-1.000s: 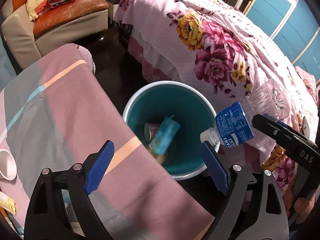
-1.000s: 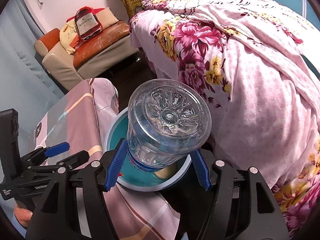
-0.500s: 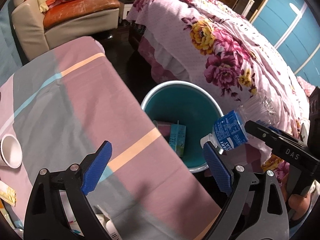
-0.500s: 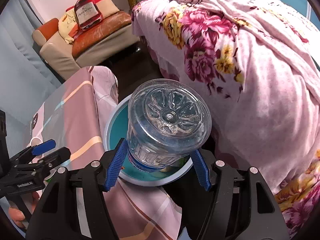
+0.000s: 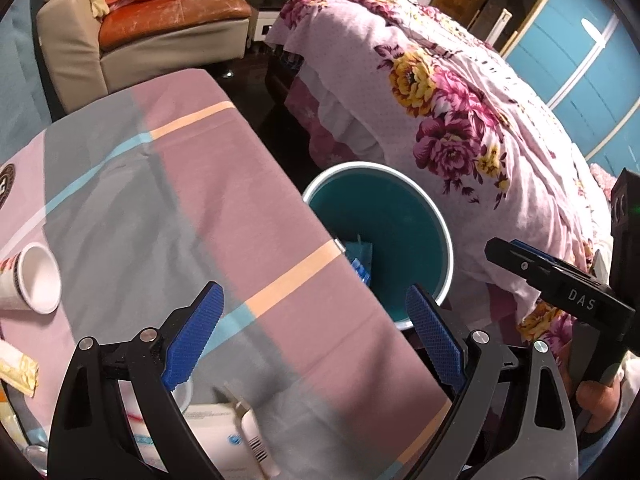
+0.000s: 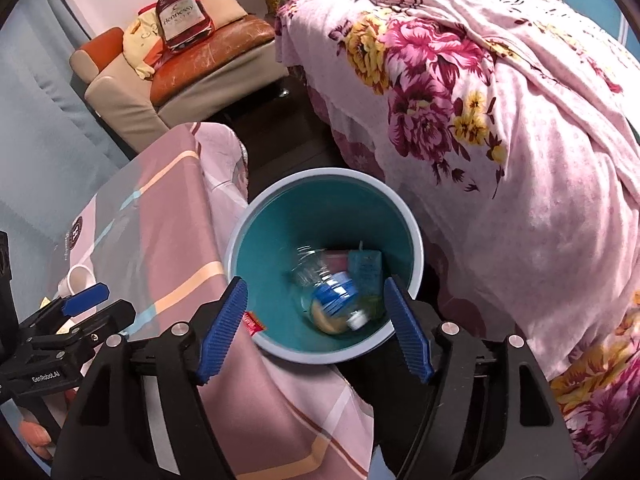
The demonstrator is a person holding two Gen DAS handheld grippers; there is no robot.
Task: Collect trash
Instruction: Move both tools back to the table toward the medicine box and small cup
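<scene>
One bin (image 6: 404,216), holding one bottle (image 6: 328,292) and one carton (image 6: 364,270); one paper cup (image 5: 34,280) on worktop (image 5: 224,208).

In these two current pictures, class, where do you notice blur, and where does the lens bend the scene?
Right wrist view: the plastic bottle inside the bin is smeared by motion blur. Left wrist view: the box at the bottom edge is soft. Both views: fisheye curvature and dark corners.

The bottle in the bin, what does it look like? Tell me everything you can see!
The bottle is clear, crinkly plastic with a blue label round its middle and a white cap. It looks empty and a bit blurred. It lies tilted inside the teal bin, cap end nearest the camera, beside a teal carton and above something yellowish. No tool touches it. The left wrist view does not show it.
</scene>
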